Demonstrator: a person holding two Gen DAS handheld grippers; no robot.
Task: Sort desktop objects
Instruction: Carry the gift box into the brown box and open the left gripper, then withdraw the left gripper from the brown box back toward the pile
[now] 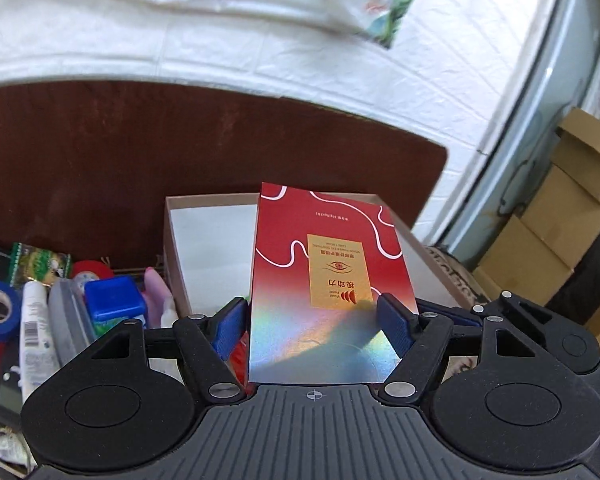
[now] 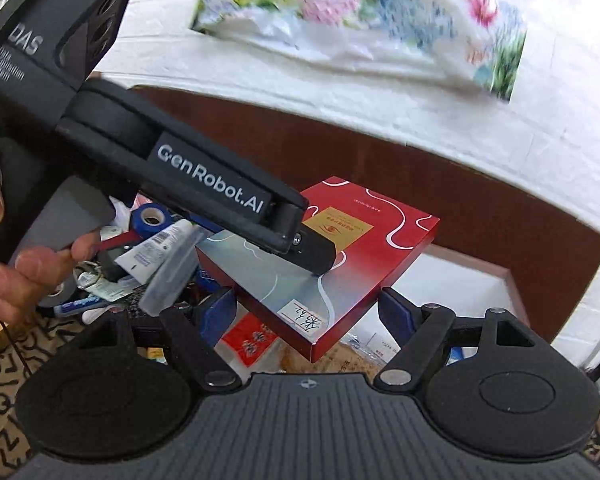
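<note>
The left gripper point(image 1: 314, 326) pinches the red box point(image 1: 328, 280) above the open carton point(image 1: 204, 240); the right gripper point(image 2: 306, 312) stands spread, apparently empty.

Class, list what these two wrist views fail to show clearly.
- Red box: small print too tiny, both views.
- Cardboard tray: its floor mostly hidden by the box, left view.
- Floral bag: blurred, right view.
- Clutter beside blue tape roll: covered by left gripper body, right view.
</note>
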